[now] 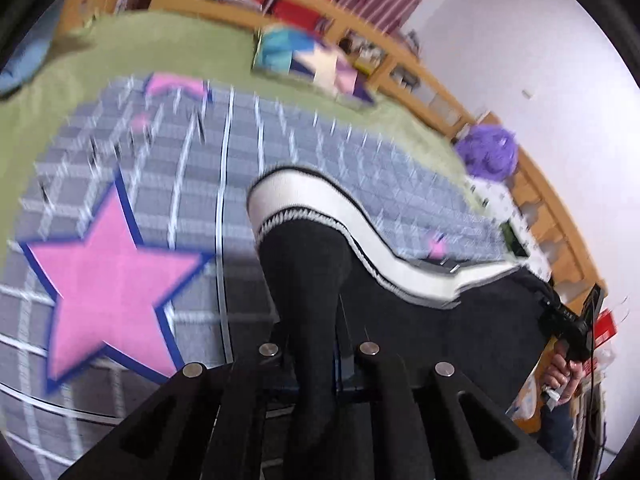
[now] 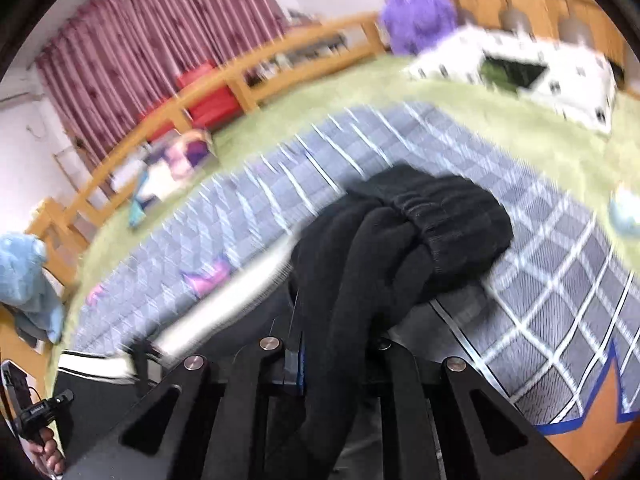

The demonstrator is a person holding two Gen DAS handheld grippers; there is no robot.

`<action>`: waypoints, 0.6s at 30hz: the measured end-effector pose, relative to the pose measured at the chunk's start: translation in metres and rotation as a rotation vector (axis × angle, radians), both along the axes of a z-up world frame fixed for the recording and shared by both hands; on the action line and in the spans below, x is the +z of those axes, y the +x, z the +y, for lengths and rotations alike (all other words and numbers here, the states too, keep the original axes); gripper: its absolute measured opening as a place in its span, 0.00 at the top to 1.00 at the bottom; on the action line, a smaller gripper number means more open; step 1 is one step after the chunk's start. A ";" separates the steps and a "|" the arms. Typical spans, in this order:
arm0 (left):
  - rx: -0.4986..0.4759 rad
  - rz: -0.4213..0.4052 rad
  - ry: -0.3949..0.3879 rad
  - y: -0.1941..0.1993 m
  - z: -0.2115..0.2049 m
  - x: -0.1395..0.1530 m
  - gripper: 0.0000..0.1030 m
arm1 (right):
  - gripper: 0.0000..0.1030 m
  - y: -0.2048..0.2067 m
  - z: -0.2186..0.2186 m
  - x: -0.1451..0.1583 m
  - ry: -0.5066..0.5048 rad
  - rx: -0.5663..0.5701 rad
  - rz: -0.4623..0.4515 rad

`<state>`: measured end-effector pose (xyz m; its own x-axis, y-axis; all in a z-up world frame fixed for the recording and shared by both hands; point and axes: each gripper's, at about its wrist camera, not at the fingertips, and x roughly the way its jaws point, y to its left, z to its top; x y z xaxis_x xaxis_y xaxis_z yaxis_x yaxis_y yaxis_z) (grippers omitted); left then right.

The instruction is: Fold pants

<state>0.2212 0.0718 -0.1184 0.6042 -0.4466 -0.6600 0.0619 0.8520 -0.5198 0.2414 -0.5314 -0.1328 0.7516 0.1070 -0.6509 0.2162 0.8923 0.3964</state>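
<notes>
Black pants [image 1: 304,264] with a white side stripe [image 1: 360,216] hang over the bed, stretched between both grippers. In the left wrist view my left gripper [image 1: 316,346] is shut on a bunched fold of the black cloth, which runs down between its fingers. A hand holds my right gripper [image 1: 568,320] at the far right, at the other end of the pants. In the right wrist view my right gripper [image 2: 332,346] is shut on the pants [image 2: 360,248] near the gathered elastic waistband [image 2: 444,216]. My left gripper [image 2: 38,412] shows at the lower left.
Under the pants lies a grey checked blanket [image 1: 168,168] with pink stars [image 1: 108,268], on a green bedspread [image 2: 460,120]. A wooden bed rail [image 1: 440,92], a purple plush [image 2: 416,12], a white dotted box [image 2: 516,72], a colourful book [image 1: 312,64] and a blue plush [image 2: 24,276] ring the bed.
</notes>
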 end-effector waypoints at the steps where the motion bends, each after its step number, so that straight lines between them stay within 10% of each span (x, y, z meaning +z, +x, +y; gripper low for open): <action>1: 0.006 -0.006 -0.016 0.000 0.007 0.009 0.91 | 0.87 -0.001 0.005 0.016 0.014 0.009 -0.027; 7: 0.103 -0.067 0.105 -0.020 0.069 0.056 0.90 | 0.88 -0.003 0.057 0.061 0.021 0.140 -0.138; 14: 0.170 0.212 0.261 0.000 0.106 -0.063 0.71 | 0.77 0.038 0.099 -0.068 0.010 0.210 0.221; 18: 0.178 0.161 0.363 -0.020 0.101 -0.059 0.58 | 0.60 0.006 0.074 -0.075 0.111 0.195 0.183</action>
